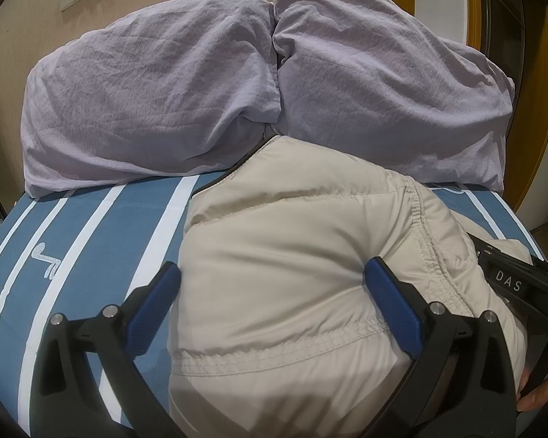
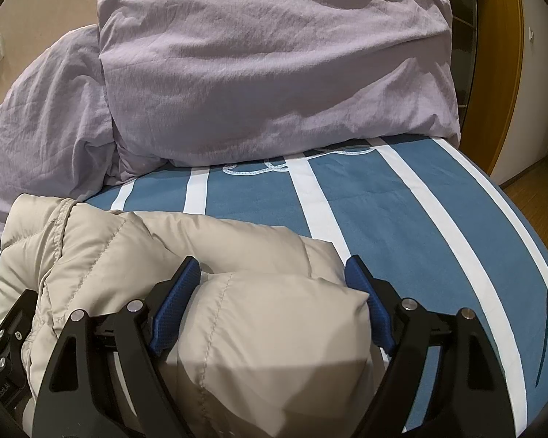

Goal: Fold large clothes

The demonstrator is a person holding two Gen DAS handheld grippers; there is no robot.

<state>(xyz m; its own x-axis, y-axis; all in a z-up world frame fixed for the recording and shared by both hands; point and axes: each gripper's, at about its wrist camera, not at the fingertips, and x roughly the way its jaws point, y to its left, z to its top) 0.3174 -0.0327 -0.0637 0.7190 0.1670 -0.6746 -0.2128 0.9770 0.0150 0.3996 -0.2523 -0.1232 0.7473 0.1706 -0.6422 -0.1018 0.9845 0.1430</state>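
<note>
A beige quilted puffer jacket (image 1: 292,241) lies bunched into a thick bundle on the blue-and-white striped bed sheet (image 1: 91,233). My left gripper (image 1: 272,284) is open, its blue-padded jaws spread around the jacket's left part. My right gripper (image 2: 272,277) is open too, its jaws astride the jacket's puffy right end (image 2: 259,314). The right gripper's black body also shows at the right edge of the left wrist view (image 1: 518,284). The left gripper's body shows at the lower left of the right wrist view (image 2: 7,332).
A lilac duvet (image 1: 157,102) and a second lilac fold (image 1: 376,84) are piled at the head of the bed, just behind the jacket. The striped sheet (image 2: 402,211) lies bare to the right. A wooden door frame (image 2: 507,65) and floor are beyond the bed's right edge.
</note>
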